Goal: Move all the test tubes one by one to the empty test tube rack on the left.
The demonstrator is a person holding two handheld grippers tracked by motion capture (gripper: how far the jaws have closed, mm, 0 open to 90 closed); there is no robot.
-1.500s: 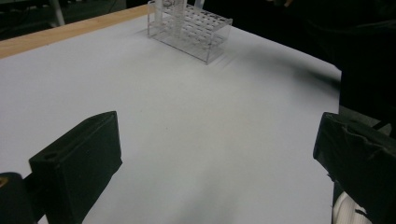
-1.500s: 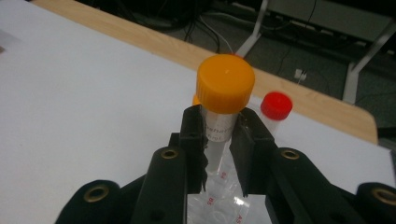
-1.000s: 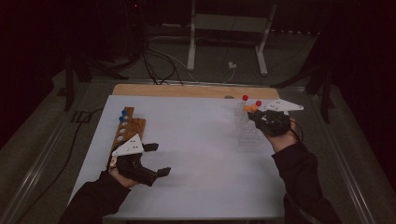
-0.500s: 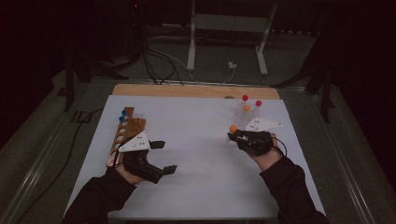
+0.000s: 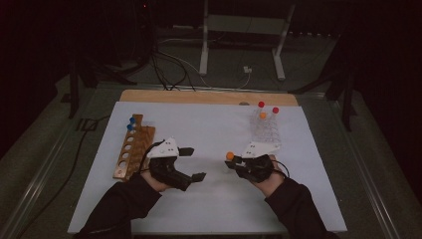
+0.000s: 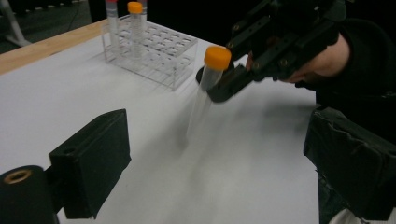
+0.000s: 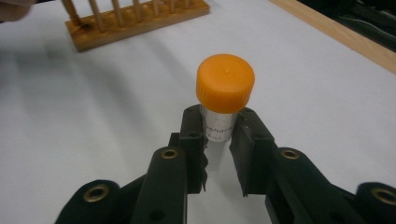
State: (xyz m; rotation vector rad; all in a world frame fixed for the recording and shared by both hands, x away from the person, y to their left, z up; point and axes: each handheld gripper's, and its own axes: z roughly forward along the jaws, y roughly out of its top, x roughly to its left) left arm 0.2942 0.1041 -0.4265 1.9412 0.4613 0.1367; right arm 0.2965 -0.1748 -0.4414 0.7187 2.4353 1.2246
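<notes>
Fingers of the right gripper (image 5: pixel 234 163) pinch an orange-capped tube (image 5: pixel 230 156) above the white mat (image 5: pixel 214 124), between the wooden rack (image 5: pixel 133 147) and the clear rack (image 5: pixel 264 128). Left gripper (image 5: pixel 193 164) — jaws wide, just been narrowing, nothing between them.

Left gripper view: tube (image 6: pixel 205 88) hangs tilted, clear of the mat.

Right gripper view: pads (image 7: pixel 192 133) clamp the tube (image 7: pixel 225 84) just under its cap.

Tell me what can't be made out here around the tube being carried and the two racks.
- Tube label: right gripper view, the jaws cover most of the print.
- Tube's lower end: left gripper view, blurred against the white table.
- Wooden rack: right gripper view, cut off by the top edge.
- Clear rack: high view, too small and dim to count its holes.
- Blue caps: high view, too small to tell what they sit on.
</notes>
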